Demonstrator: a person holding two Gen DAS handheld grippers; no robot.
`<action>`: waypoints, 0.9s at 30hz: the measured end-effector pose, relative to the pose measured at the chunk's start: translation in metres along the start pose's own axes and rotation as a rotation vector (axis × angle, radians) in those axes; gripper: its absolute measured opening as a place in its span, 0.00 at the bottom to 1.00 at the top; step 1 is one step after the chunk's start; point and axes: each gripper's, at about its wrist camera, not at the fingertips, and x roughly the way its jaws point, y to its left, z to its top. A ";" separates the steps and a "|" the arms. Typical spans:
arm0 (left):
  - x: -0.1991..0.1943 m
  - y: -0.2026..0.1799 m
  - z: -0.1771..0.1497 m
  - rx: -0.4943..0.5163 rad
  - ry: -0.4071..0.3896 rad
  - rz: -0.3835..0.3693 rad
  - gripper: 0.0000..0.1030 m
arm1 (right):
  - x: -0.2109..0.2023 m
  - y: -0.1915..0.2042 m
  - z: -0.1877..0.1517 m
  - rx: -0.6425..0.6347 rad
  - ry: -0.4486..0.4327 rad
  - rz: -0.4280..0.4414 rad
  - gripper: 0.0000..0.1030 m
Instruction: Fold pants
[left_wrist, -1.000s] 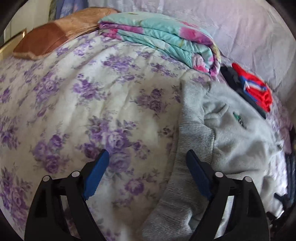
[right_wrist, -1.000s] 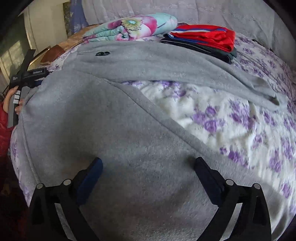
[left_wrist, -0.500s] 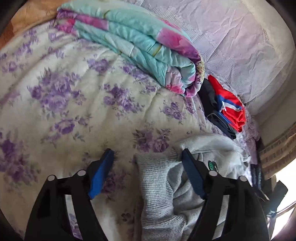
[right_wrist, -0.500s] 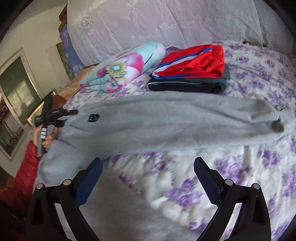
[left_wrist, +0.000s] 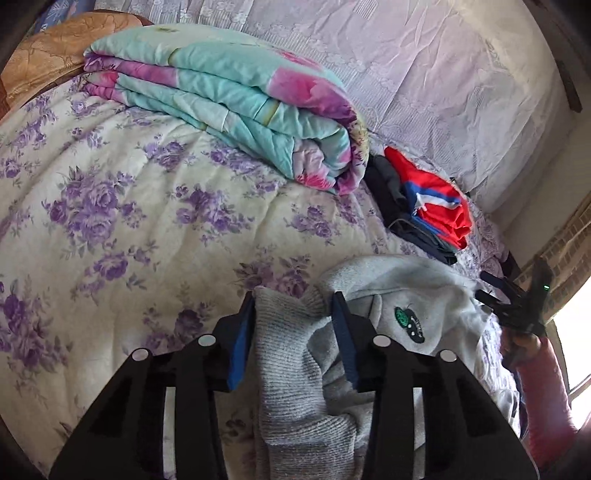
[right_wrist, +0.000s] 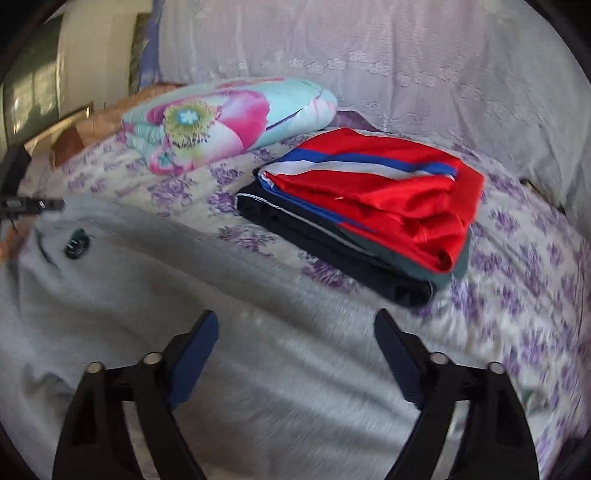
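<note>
**Waistband caught, far end waiting**

Low centre of frame, our left claw (left_wrist: 293, 314) closes on the waistband of the grey pants (left_wrist: 295, 369) lying on the bed (left_wrist: 110, 221). Our right claw (right_wrist: 295, 339) hovers empty above the fabric, also narrowing; next, we judge, it needs its own hold.

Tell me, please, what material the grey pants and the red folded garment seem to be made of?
Grey pants: probably cotton knit, matte; the waistband shows ribbed rows and the leg looks fuzzy like fleece. Red folded garment: probably smooth synthetic, perhaps polyester; it has a slight sheen and sharp creases.
</note>
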 end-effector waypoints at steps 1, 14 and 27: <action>0.000 0.002 0.001 -0.007 -0.001 -0.009 0.39 | 0.008 -0.003 0.006 -0.026 0.016 0.007 0.62; 0.013 0.011 0.004 -0.056 0.025 -0.040 0.39 | 0.080 -0.012 0.017 -0.162 0.140 0.194 0.44; -0.054 -0.032 -0.010 0.104 -0.171 -0.083 0.32 | -0.097 0.047 -0.023 -0.169 -0.046 -0.006 0.07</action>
